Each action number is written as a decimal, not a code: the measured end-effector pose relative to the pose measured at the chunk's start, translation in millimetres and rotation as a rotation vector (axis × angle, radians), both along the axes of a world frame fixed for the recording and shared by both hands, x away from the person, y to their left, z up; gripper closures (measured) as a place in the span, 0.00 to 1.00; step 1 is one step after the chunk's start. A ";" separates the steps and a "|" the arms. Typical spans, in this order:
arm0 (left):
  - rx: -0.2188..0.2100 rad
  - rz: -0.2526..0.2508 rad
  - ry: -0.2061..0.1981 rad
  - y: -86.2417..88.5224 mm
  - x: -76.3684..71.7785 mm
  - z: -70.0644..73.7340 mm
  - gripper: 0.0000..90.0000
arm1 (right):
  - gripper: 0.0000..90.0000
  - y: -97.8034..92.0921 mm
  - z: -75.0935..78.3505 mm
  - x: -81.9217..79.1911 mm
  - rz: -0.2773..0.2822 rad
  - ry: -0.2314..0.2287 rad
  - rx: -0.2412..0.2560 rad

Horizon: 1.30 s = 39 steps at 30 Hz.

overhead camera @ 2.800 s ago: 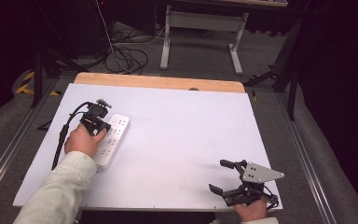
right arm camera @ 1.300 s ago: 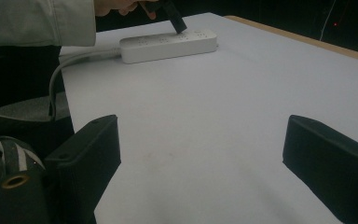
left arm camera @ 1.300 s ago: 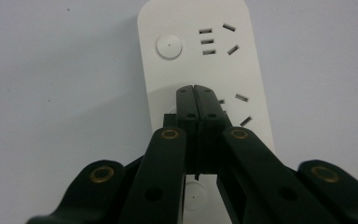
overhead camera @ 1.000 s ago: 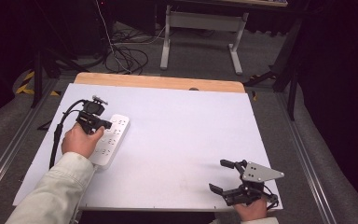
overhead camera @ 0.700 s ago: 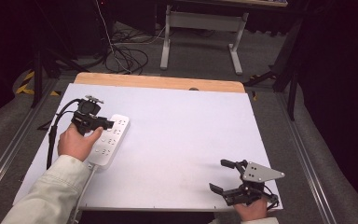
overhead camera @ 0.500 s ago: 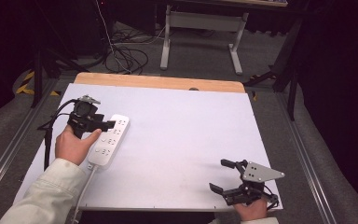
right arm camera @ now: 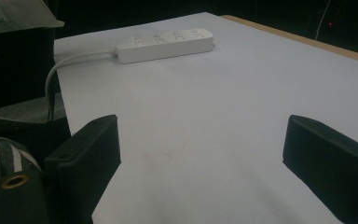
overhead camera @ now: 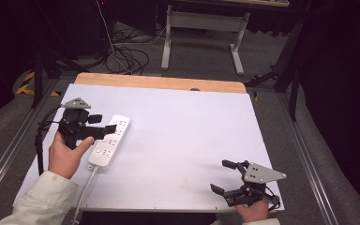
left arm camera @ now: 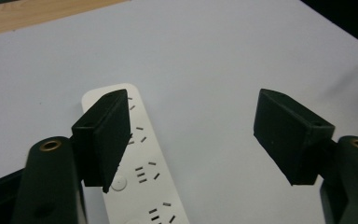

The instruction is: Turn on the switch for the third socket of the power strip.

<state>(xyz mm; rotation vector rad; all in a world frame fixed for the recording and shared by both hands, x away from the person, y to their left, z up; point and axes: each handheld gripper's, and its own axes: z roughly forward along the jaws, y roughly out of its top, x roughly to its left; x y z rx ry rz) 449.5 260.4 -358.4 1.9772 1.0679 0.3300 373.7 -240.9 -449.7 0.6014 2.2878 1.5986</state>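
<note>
A white power strip (overhead camera: 108, 140) lies on the left part of the white table top (overhead camera: 183, 126), with its cord (overhead camera: 85, 190) running off the near edge. My left gripper (overhead camera: 104, 123) hovers at the strip's left side, open and holding nothing. In the left gripper view the strip (left arm camera: 140, 179) sits under the left jaw, while the gap between the jaws of the left gripper (left arm camera: 193, 116) is over bare table. My right gripper (overhead camera: 220, 176) rests open near the front right corner. The right gripper view has the right gripper (right arm camera: 203, 140) over bare table, with the strip (right arm camera: 165, 44) far off.
A wooden strip (overhead camera: 159, 82) runs along the table's far edge. Beyond the table, cables (overhead camera: 126, 56) and a metal stand (overhead camera: 201, 28) sit on the dark floor. A pale sleeve (overhead camera: 42, 201) comes in at the lower left.
My left gripper has drawn back to the left, off the top of the power strip. The right gripper has stayed still.
</note>
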 end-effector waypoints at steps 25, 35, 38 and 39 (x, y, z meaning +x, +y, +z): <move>-0.033 -0.011 -0.305 26.8 -89.7 -43.4 0.17 | 0.12 0.3 -0.2 0.1 -0.003 0.002 0.002; -0.045 -0.014 -0.382 44.6 -112.7 -81.7 0.14 | 0.12 0.6 -0.7 0.7 -0.005 0.008 0.001; -0.131 -0.002 -0.351 50.4 -115.4 -88.5 0.12 | 0.12 0.6 -0.6 0.7 -0.005 0.008 0.001; -0.144 0.004 -0.341 51.1 -115.6 -89.4 0.12 | 0.12 0.5 -0.6 0.7 -0.005 0.007 0.001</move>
